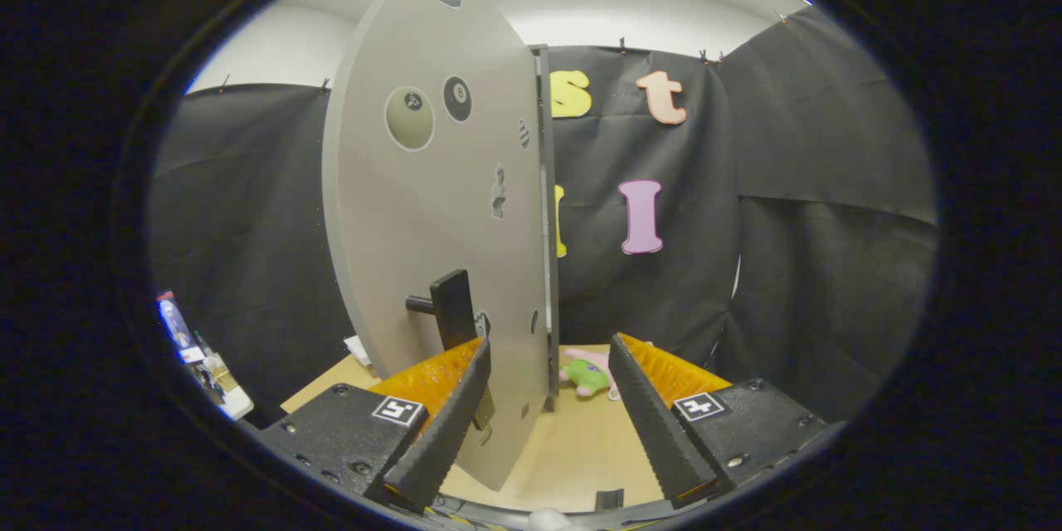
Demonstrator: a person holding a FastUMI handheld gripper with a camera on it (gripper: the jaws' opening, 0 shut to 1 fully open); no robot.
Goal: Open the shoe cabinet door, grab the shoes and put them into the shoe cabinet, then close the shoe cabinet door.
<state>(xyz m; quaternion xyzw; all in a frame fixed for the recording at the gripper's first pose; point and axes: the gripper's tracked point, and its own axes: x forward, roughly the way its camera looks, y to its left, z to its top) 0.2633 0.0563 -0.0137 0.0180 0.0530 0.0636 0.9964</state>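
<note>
Gripper (548,398) released, door (440,207) edge between fingers; risk: clipping black handle (452,309), slamming it.

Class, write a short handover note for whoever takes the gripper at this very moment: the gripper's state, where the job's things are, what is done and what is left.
Gripper: fingers open, holding nothing, spread on either side of the door's free edge.
Shoe cabinet door: swung open towards the camera, its edge between the fingers; the black handle sits just above the left finger.
A pink and green plush toy lies on the wooden table beyond the fingers.
Done: the door looks open.
Left: find and grab the shoes, put them into the cabinet, close the door.
</note>
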